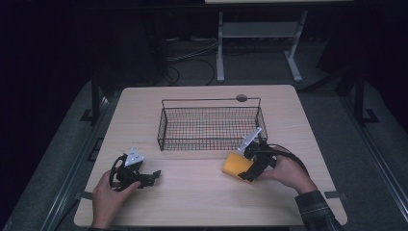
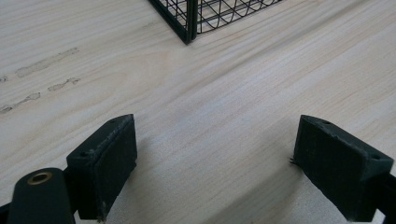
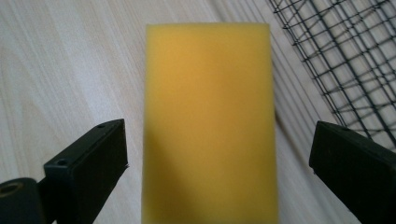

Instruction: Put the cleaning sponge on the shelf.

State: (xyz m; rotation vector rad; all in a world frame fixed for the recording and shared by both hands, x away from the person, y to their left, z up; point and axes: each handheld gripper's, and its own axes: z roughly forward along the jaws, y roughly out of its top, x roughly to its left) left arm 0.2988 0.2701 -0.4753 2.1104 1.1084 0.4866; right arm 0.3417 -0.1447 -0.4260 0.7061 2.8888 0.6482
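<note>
While right gripper (image 3: 219, 154) hovers low over bench (image 1: 202, 192), sponge (image 3: 209, 121) lies flat between its jaws; jaws wide apart, gap each side, no contact seen. Sponge yellow, rectangular, on bench just in front of basket's (image 1: 210, 126) near right corner, outside it. Basket black wire, mid-bench. Left gripper (image 2: 215, 163) at near left of bench, well apart from sponge; jaws apart, bare wood between them, basket corner ahead. Hand (image 1: 108, 197) grips left gripper; other hand (image 1: 288, 173) grips right.
</note>
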